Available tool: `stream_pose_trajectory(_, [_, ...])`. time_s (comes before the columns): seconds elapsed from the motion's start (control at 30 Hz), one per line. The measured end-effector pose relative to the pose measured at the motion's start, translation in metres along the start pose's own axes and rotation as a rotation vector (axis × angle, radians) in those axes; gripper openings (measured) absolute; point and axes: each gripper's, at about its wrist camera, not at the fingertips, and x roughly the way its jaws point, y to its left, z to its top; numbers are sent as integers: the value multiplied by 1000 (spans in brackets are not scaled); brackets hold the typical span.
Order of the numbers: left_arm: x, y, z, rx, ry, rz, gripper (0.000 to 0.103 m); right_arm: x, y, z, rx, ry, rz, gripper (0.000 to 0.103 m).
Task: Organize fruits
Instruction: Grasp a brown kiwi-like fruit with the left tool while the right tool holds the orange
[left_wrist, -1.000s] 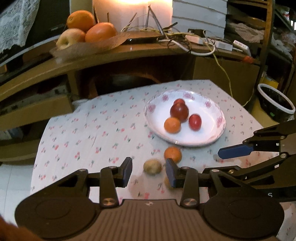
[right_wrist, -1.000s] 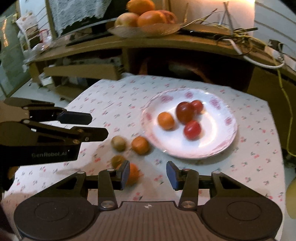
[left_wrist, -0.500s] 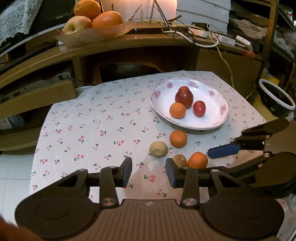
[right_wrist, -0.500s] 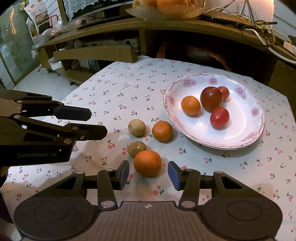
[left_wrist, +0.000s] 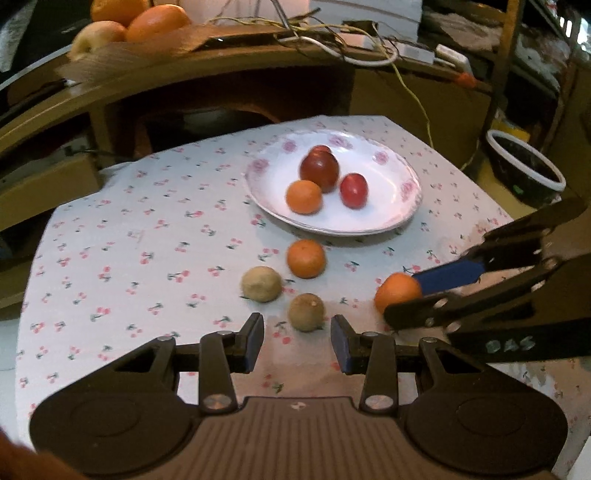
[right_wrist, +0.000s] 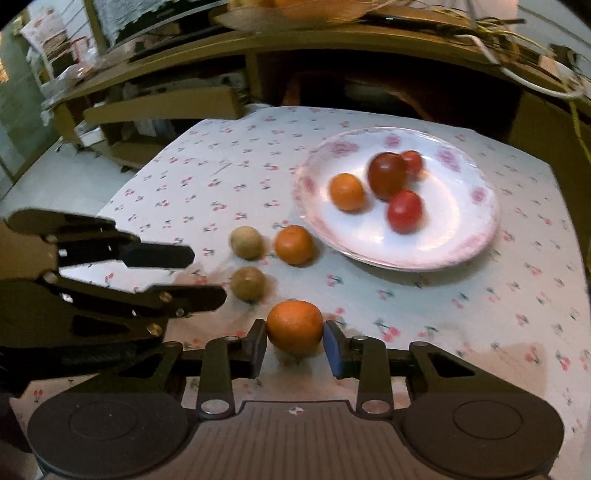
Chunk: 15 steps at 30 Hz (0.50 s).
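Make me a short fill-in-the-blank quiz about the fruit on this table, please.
1. The white plate holds ____ fruits.
2. The right gripper has its pads on either side of an ____ fruit.
3. The left gripper holds ____.
4. Off the plate, ____ brownish fruits lie on the tablecloth.

Missing words: four; orange; nothing; two

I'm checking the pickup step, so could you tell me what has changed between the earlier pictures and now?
The right gripper has just been closing its jaws and now grips the nearest orange, which lay loose ahead of it a moment ago. The left gripper has dipped toward the brown fruit, jaws open and empty. The plate and the other fruit stayed put.
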Motion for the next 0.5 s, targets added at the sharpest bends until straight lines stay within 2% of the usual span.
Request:
stream_pose_trajectory(0.33, [29, -9, 2, 11, 8, 40, 44, -7, -21, -11, 46, 11, -38, 35])
stream_pose_trajectory(0.5, [28, -11, 2, 22, 3, 40, 34, -8, -21, -12, 42, 12, -37, 35])
